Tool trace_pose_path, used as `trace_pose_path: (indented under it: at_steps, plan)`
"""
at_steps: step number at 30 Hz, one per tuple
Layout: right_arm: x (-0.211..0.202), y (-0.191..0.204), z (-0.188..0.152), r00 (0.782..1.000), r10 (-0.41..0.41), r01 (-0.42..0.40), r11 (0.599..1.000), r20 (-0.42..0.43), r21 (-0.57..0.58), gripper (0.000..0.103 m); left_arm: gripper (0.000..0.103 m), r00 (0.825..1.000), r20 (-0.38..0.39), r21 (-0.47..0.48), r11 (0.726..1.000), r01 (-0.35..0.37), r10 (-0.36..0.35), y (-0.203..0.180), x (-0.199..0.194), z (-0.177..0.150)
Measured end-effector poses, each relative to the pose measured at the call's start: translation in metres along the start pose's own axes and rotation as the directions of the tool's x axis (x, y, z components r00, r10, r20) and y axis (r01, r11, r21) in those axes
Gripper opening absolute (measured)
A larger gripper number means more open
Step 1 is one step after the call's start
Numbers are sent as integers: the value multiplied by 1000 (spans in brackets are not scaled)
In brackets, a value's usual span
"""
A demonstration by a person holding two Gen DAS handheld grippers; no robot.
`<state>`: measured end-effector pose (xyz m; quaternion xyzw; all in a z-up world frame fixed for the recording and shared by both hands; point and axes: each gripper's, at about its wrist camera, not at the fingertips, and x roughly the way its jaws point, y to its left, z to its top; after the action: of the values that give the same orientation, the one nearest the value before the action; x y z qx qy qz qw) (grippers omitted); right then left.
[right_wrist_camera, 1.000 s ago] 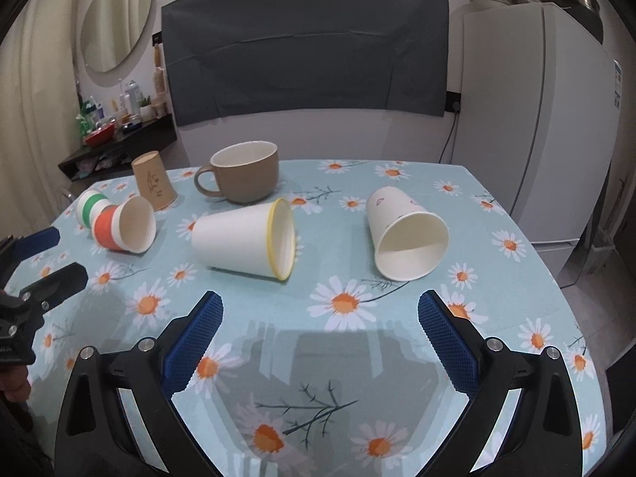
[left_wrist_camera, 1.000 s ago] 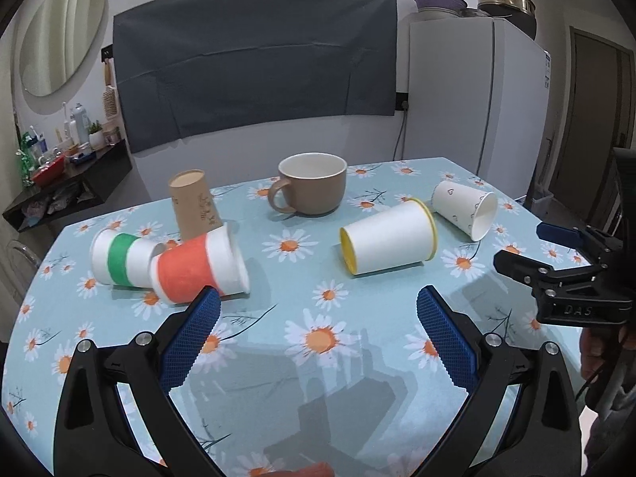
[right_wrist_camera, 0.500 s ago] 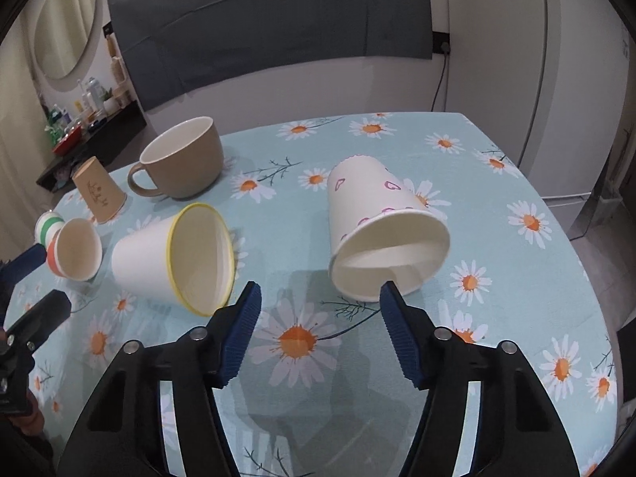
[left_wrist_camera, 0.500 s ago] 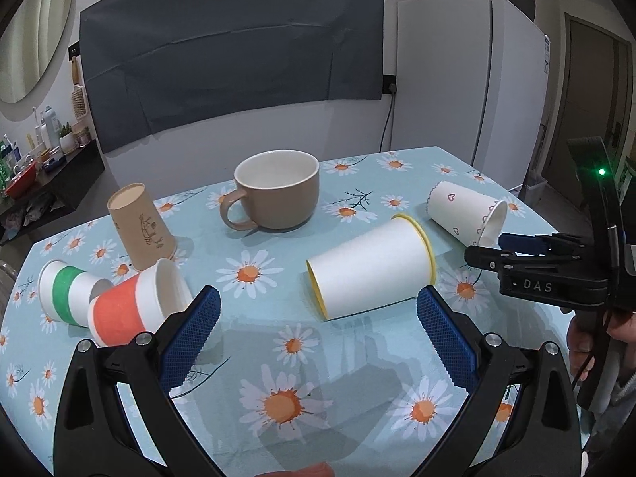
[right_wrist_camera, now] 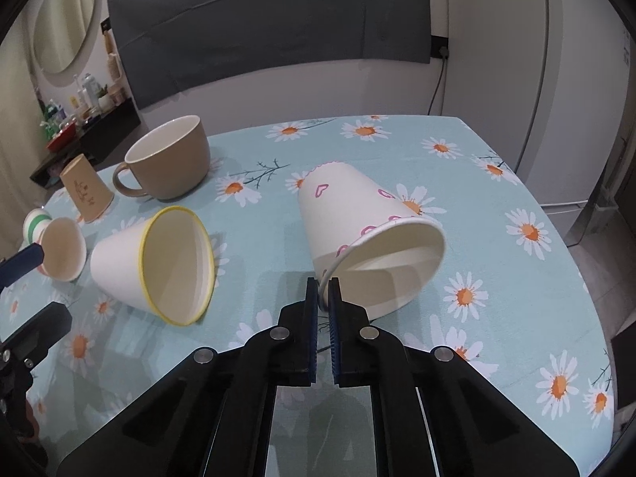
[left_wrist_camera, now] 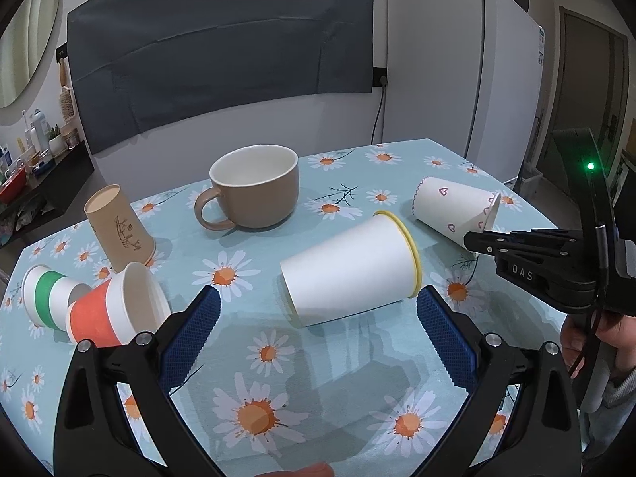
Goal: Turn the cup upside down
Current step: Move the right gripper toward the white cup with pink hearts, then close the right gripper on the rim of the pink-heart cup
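Note:
A white paper cup with pink hearts [right_wrist_camera: 357, 214] lies on its side on the daisy tablecloth, mouth toward me. My right gripper [right_wrist_camera: 324, 298] is shut on the near rim of this cup. The cup also shows in the left wrist view [left_wrist_camera: 453, 206], with the right gripper [left_wrist_camera: 483, 238] at its rim. A white cup with a yellow rim [left_wrist_camera: 349, 270] lies on its side just ahead of my left gripper [left_wrist_camera: 318, 330], which is open and empty.
A brown mug [left_wrist_camera: 254, 187] stands upright at the back. A tan paper cup [left_wrist_camera: 119, 226] stands upside down at the left. An orange-banded cup [left_wrist_camera: 111, 310] and a green-banded cup [left_wrist_camera: 47, 294] lie on their sides. A fridge [left_wrist_camera: 457, 79] stands behind the table.
My right gripper has moved in and closed from wide open onto the heart cup's rim. My left gripper has moved forward and right, toward the yellow-rimmed cup, staying open.

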<state>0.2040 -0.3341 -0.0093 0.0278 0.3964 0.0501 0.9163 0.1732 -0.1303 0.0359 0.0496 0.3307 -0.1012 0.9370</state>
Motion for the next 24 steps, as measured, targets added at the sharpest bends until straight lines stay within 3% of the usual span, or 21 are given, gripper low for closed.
trace_pose_path:
  at_steps: [11,24]
  plan:
    - [-39,8,-30,1000,-8,8,1000,19,-26,4,97,1000,19,44,999,5,-6,-13,-27,-10]
    - [-81,22,-73,999,17,-15,999,41,-28,6,97,999,50,58,998,0,-3,-17,-81,-51]
